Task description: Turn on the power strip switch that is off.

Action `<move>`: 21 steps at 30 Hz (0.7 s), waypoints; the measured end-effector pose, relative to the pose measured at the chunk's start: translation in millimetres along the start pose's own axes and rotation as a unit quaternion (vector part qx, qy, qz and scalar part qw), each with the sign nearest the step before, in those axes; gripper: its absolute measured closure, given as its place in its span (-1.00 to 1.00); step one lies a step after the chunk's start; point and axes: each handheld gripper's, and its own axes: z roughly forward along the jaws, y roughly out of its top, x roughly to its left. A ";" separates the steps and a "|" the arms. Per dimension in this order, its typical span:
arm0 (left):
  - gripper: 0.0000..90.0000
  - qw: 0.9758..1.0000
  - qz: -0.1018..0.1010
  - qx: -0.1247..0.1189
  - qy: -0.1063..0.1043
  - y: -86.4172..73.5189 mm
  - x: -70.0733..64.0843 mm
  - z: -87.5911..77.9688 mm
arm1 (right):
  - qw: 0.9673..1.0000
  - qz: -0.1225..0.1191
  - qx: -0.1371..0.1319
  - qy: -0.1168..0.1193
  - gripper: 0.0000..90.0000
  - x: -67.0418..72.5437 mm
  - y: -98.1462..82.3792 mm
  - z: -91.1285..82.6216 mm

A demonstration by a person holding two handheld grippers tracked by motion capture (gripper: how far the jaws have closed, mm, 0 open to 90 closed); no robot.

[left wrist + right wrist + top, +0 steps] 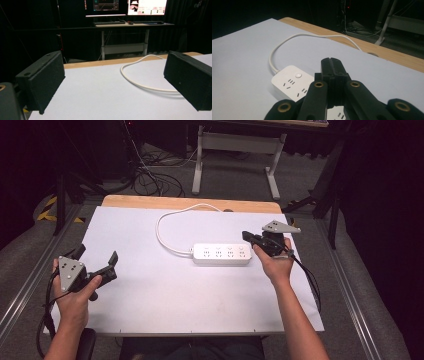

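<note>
Right gripper point(248, 236) jaws pressed together over white power strip point(222, 254), no readable branding.
Left gripper point(97, 260) jaws wide, nothing held, near table's point(165, 295) left edge.

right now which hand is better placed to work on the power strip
Right. The right claw, jaws shut, sits just by the end of the power strip, likely ready to press it. The left claw is open at the table's far left, well away.

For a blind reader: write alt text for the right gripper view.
The right gripper, black jaws shut with nothing between them, points over a white power strip on the white table. The strip's white cable loops toward the table's wooden edge.
</note>
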 end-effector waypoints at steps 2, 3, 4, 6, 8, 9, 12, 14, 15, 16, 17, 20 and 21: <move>-0.92 1.000 0.000 0.001 0.000 0.0 0.2 -0.1 | 1.000 -0.003 0.006 0.000 1.00 -0.6 -0.3 6.9; -0.92 1.000 0.000 0.001 0.001 -0.1 0.4 -0.1 | 1.000 -0.003 0.009 0.000 1.00 -0.9 -0.3 10.3; -0.92 1.000 -0.001 0.001 0.001 -0.3 0.8 -0.1 | 1.000 -0.006 0.014 -0.001 1.00 -1.4 -0.4 13.8; -0.92 1.000 -0.001 0.002 0.001 -0.6 1.1 -0.1 | 1.000 -0.009 0.023 0.000 1.00 -2.7 -0.8 20.6; -0.91 1.000 -0.003 0.002 0.001 -0.8 1.0 0.0 | 0.999 -0.008 0.031 0.001 1.00 -3.6 -1.3 27.9; -0.92 1.000 -0.002 0.002 0.002 -0.9 1.1 0.1 | 0.999 -0.010 0.036 0.002 1.00 -3.8 -1.7 31.6; -0.91 1.000 0.000 0.004 0.002 -1.1 1.0 0.5 | 0.999 -0.016 0.052 0.003 1.00 -3.1 -4.1 43.0; -0.91 1.000 -0.001 0.003 0.002 -1.2 0.9 0.1 | 0.998 -0.022 0.063 0.003 1.00 -1.9 -6.2 49.8; -0.91 1.000 0.000 0.004 0.003 -1.2 1.1 -0.4 | 0.997 -0.026 0.067 0.002 1.00 -1.1 -7.2 52.8; -0.91 1.000 0.001 0.004 0.003 -1.2 1.6 -1.4 | 0.997 -0.029 0.073 0.002 1.00 -0.5 -8.2 55.3; -0.91 1.000 0.001 0.004 0.003 -1.2 1.6 -1.4 | 0.997 -0.031 0.077 0.001 1.00 -0.4 -9.1 57.5; -0.91 1.000 0.001 0.004 0.005 -1.2 2.1 -3.1 | 0.995 -0.036 0.093 -0.004 1.00 -1.3 -13.3 64.5; -0.91 1.000 0.001 0.004 0.005 -1.2 2.1 -3.1 | 0.995 -0.036 0.093 -0.004 1.00 -1.3 -13.3 64.5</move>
